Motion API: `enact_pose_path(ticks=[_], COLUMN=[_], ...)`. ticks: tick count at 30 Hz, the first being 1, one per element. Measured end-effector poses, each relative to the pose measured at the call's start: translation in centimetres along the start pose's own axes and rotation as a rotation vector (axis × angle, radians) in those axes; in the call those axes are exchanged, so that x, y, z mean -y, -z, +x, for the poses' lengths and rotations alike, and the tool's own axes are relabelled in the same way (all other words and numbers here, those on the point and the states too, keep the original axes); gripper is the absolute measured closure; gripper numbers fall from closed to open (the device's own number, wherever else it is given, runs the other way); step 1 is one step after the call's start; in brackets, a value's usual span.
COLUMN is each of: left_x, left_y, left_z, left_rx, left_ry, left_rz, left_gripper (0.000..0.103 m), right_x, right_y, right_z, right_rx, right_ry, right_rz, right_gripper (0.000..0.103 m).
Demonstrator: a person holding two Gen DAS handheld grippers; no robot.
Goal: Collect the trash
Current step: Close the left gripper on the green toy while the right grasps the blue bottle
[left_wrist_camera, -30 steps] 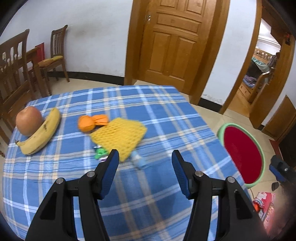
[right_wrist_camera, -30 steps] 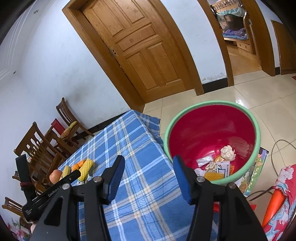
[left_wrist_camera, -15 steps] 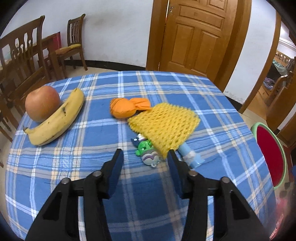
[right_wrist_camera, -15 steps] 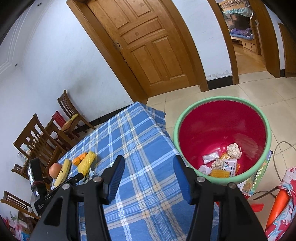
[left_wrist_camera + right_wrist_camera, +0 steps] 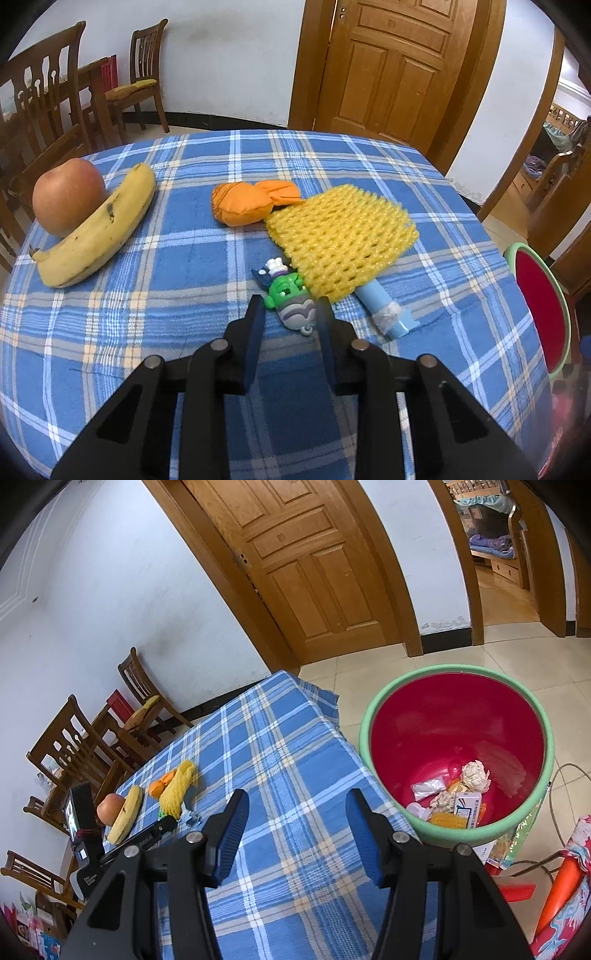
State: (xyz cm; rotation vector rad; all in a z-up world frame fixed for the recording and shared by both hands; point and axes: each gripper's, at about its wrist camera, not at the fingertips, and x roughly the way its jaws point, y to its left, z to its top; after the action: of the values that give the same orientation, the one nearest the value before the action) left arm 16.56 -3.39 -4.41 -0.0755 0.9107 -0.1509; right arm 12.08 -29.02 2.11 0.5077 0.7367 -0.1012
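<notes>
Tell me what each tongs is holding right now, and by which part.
Nothing is held. The left tongs straddle the green toy wrapper without closing on it; the right tongs hang open above the tablecloth.

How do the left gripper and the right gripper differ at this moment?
The left gripper has narrow jaws around a small green wrapper on the table; the right gripper has wide jaws with nothing between them. The left points at the trash, the right toward the red bin. Both have blue pads.

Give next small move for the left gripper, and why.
Probably ease forward a touch and close. The left gripper is open with its fingertips flanking the green cartoon wrapper on the blue plaid tablecloth, not yet pinching it. The yellow foam net overlaps the wrapper's far edge, so grip low.
</notes>
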Motion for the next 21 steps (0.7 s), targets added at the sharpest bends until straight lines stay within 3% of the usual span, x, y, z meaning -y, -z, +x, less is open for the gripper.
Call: enact_pose_path(ticks=[11, 13, 14, 21], left_x=[-1.7, -2.1, -2.3, -3.4], left_y=[0.9, 1.0, 1.1, 1.5], left_z=[-3.8, -4.5, -4.7, -5.2], left_rx=[0.053, 0.064, 0.068, 0.076], left_ry=[0.03, 0.029, 0.029, 0.034], left_rz=[-0.04, -0.049, -0.051, -0.048], left_gripper=[0.075, 0.077, 0.083, 0.085], right_x=[-2.9, -3.9, -4.4, -8.5], right_y=[0.5, 0.8, 0.9, 2.2], right_z=[1.9, 2.6, 3.0, 6.3], right_rx=[-0.054, -0.075, -0.087, -0.186], right_ry=[-0.048, -0.062, -0.071, -0.125], right_rz=[-0.065, -0.085, -0.097, -0.187], right_gripper=[0.045, 0.045, 0.045, 0.045])
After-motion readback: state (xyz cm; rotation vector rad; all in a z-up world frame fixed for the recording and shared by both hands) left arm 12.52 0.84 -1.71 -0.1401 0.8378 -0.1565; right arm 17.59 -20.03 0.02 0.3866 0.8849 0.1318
